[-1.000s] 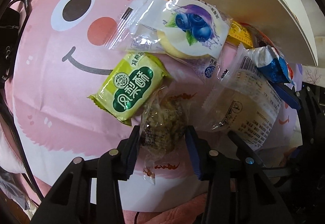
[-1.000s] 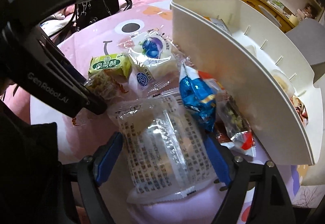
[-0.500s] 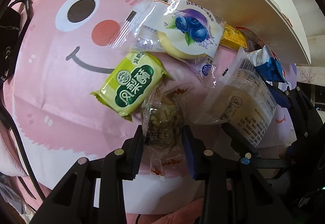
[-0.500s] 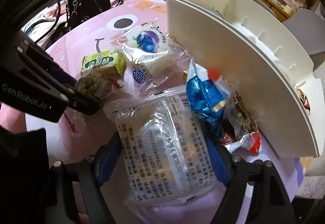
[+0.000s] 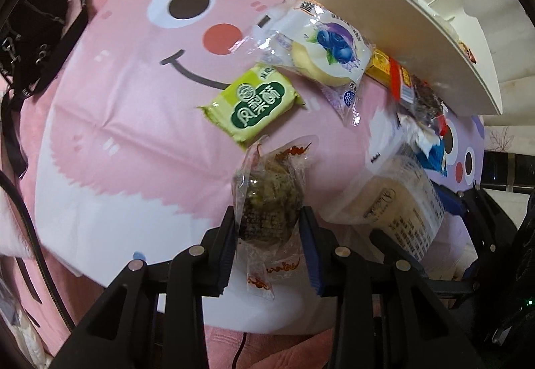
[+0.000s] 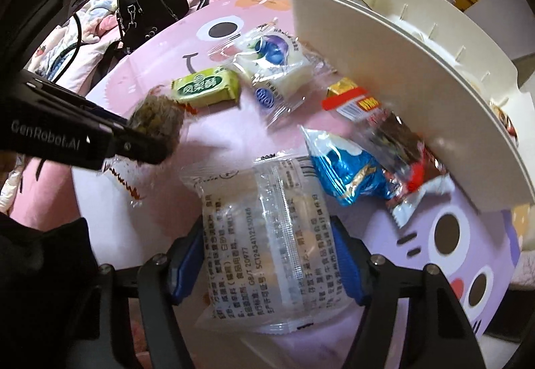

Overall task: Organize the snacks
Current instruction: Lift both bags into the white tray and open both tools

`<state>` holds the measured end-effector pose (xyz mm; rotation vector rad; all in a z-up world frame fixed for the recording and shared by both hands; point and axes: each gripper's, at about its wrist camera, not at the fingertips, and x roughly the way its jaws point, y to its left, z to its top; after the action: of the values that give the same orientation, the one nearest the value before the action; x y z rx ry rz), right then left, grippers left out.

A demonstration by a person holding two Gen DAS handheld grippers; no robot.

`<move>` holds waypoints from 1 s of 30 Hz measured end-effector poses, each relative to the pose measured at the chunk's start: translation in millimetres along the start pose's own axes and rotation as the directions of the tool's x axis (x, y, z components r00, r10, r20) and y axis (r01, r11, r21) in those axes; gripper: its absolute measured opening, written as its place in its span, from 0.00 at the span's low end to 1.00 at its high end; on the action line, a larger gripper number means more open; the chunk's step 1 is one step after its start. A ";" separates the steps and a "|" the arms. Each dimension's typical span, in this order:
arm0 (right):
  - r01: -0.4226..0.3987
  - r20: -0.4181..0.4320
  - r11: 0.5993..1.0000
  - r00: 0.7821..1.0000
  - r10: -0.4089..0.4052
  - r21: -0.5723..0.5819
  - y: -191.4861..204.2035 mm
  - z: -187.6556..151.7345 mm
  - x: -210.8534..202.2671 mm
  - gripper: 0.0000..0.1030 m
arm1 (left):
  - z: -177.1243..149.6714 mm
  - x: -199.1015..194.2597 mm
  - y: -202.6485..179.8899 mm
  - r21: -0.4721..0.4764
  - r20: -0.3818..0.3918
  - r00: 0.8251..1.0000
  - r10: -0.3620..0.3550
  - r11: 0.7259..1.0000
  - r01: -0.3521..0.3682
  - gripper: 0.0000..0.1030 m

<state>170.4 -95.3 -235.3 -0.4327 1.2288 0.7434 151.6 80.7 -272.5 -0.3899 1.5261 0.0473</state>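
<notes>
1. Two grippers, both loaded: left gripper [image 5: 267, 232] clamped on brown snack [image 5: 267, 201], bottom centre.
2. Right gripper [image 6: 267, 255] closed around clear packet [image 6: 267, 235], bottom centre.
3. Beyond, mid-frame: green pack [image 5: 254, 101], blueberry cake [image 5: 327, 44].
4. Upper right: white bin [image 5: 401, 11].

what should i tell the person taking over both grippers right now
Left gripper: jaws shut on the brown snack pack, lifted off the pink cloth.
Right gripper: jaws shut on the clear cake pack.
Loose on the cloth: green pastry pack, blueberry cake pack, blue pack, red-ended pack beside the white organizer.
Done: two packs gripped. Left: carry both into the organizer, then the four loose ones. Its contents are mostly hidden.
</notes>
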 end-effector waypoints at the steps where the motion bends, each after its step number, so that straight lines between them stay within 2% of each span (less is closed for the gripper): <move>1: -0.009 0.000 1.000 1.000 0.009 0.010 -1.0 -2.9 -4.0 0.67 | -3.6 -3.8 1.1 -0.002 0.007 1.000 0.003 1.000 -0.003 0.33; 6: -0.027 0.014 0.999 1.000 0.027 0.034 -4.0 -9.8 -20.4 0.67 | -16.5 -21.8 0.9 -0.002 0.030 0.999 0.010 1.000 -0.010 0.33; 10: -0.037 0.044 0.999 0.998 0.036 0.030 -3.6 -12.6 -37.9 0.67 | -15.5 -38.9 -5.5 0.004 0.042 0.999 -0.002 1.000 0.002 0.33; 15: -0.044 0.096 0.999 0.994 0.043 0.018 -4.2 -12.7 -62.1 0.67 | -12.5 -64.1 -18.2 0.041 0.072 0.997 0.014 0.999 -0.017 0.33; 22: -0.070 0.164 0.996 0.985 0.061 0.049 -14.4 -0.7 -95.3 0.67 | 7.8 -103.5 -33.2 0.103 0.116 0.993 0.013 0.994 -0.025 0.34; 30: -0.052 0.241 0.993 0.970 0.027 0.101 -34.5 31.9 -118.6 0.68 | 46.1 -138.1 -58.2 0.185 0.166 0.986 0.004 0.982 -0.035 0.34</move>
<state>199.3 -130.6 -116.2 -0.2230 1.0466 0.7370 203.8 68.0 -125.2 -0.2154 1.3570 -0.0477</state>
